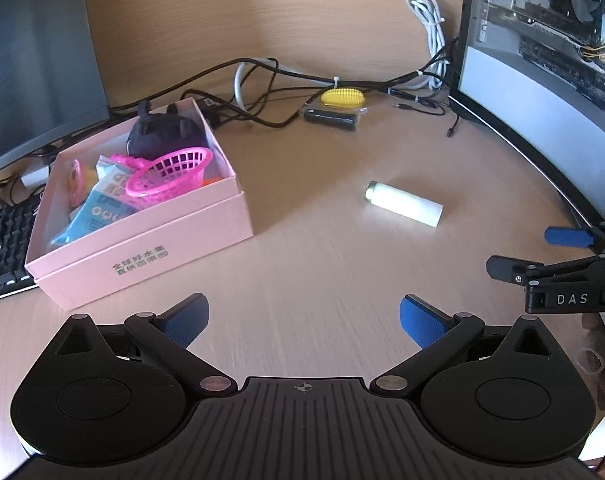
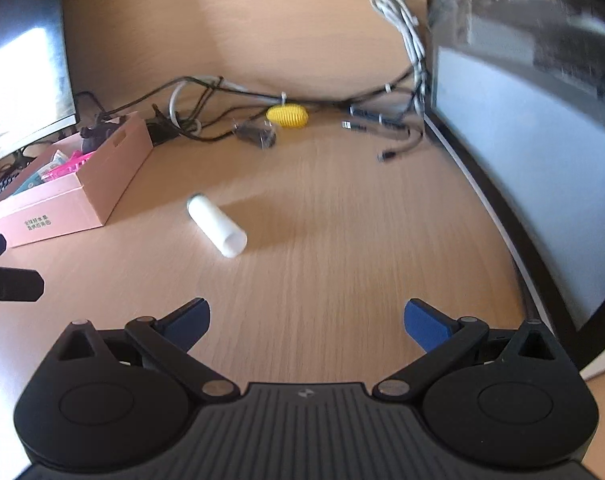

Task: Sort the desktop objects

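Both tools stand wide and empty: the left tool (image 1: 304,320) low in its frame, the right tool (image 2: 307,322) likewise. The white tube (image 2: 216,225) lies on its side at mid-frame on the surface (image 2: 342,240), apart from the pink box (image 1: 150,256) at left. Best to close across its short width, not its ends. The yellow brush (image 1: 342,97) sits farthest, by the cables.

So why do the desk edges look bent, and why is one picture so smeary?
Left wrist view: the fisheye lens bows the monitor edge, and sunlight washes out the white tube. Right wrist view: motion blur smears the computer case and the cables; glare bleaches the left screen.
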Tool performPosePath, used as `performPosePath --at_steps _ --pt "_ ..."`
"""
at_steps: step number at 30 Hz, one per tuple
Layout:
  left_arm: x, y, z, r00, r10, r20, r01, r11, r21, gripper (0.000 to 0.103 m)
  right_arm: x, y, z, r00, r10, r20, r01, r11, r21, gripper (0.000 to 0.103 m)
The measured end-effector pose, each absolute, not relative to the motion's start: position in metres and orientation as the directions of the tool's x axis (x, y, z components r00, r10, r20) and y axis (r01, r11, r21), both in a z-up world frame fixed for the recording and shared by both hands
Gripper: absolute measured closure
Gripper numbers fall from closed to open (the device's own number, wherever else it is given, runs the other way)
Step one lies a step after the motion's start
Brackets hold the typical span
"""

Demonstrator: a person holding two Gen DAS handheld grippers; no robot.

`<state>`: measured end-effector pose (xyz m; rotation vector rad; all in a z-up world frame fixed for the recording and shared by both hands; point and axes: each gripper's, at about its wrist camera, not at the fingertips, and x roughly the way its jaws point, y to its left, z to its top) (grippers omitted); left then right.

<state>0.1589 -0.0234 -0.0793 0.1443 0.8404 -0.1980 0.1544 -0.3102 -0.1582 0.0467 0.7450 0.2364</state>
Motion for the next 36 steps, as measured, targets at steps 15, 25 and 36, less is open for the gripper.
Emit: performPosePath --at_steps 15,25,36 --pt "0.200 -0.062 -0.083 0.653 -0.319 -0.687 0.485 0.873 0.056 0.000 0.138 -0.290 -0.127 0.658 0.340 -0.672 -0.399 0.914 0.071 0.000" --pt "0.256 -0.118 -0.127 0.627 -0.362 -0.690 0.550 0.833 0.062 0.000 0.105 -0.294 -0.124 0.655 0.188 -0.732 -0.298 0.954 -0.021 0.000" --pt "0.272 -0.121 -0.140 0.610 -0.379 -0.696 0.541 0.841 0.017 0.022 0.104 -0.287 -0.123 0.658 0.182 -0.731 -0.270 0.963 -0.004 0.000"
